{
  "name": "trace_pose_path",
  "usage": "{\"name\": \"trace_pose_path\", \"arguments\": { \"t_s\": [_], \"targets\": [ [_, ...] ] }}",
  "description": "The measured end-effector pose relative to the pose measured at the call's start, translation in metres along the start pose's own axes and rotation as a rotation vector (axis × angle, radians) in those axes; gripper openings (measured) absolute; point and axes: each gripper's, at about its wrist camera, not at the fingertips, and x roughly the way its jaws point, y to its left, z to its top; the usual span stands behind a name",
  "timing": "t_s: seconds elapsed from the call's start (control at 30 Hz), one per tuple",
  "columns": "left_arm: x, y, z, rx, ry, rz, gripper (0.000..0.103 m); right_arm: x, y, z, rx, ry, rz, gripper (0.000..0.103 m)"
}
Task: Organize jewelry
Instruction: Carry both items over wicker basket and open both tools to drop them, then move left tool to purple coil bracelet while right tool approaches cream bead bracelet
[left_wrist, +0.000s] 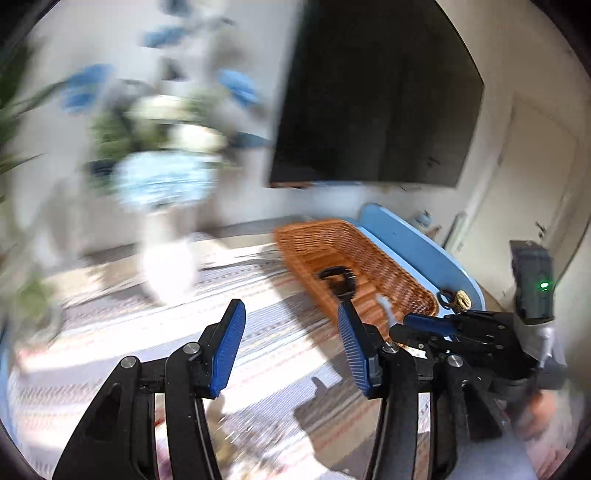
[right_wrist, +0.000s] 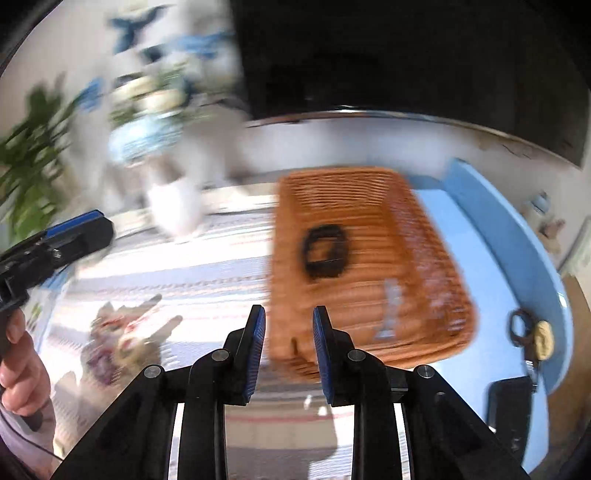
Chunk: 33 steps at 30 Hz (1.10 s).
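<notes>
— Jewelry: where's yours?
— Heaped, blurred, on the striped cloth, left of your basket. A black band lies in the basket; a vase stands behind.
— Your jaws?
— Left gripper: wide apart, empty. Right gripper: part open, empty, over the basket's near edge.

A dark wall-mounted screen hangs on the pale wall; blurred green foliage stands left, sunlight crossing the striped cloth.

Both wrist views face the wicker basket from nearby.
</notes>
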Motion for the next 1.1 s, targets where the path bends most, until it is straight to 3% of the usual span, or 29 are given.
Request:
{"name": "trace_pose_path", "arguments": {
  "t_s": [0.17, 0.27, 0.4, 0.47, 0.53, 0.77, 1.03, 1.1],
  "targets": [
    [-0.067, 0.058, -0.049, -0.076, -0.056, 0.177, 0.053, 0.009, 0.063, -0.018, -0.072, -0.041, 0.154, 0.027],
    [-0.081, 0.094, -0.084, -0.154, -0.045, 0.207, 0.053, 0.031, 0.088, -0.037, -0.097, -0.088, 0.206, 0.027],
    [-0.072, 0.132, -0.119, -0.253, 0.04, 0.225, 0.052, 0.071, 0.1, -0.055, -0.106, -0.034, 0.231, 0.027],
    [-0.062, 0.14, -0.134, -0.295, 0.071, 0.195, 0.048, 0.078, 0.1, -0.055, -0.114, -0.009, 0.206, 0.027],
    [-0.05, 0.141, -0.141, -0.315, 0.097, 0.156, 0.048, 0.08, 0.096, -0.055, -0.099, 0.0, 0.245, 0.027],
    [-0.01, 0.12, -0.149, -0.254, 0.22, 0.142, 0.029, 0.08, 0.111, -0.054, -0.143, 0.042, 0.279, 0.027],
    [0.007, 0.122, -0.158, -0.272, 0.249, 0.089, 0.027, 0.104, 0.155, -0.027, -0.285, 0.134, 0.287, 0.021],
    [0.005, 0.12, -0.159, -0.264, 0.243, 0.088, 0.027, 0.115, 0.16, -0.025, -0.313, 0.166, 0.324, 0.02]
  ]
}}
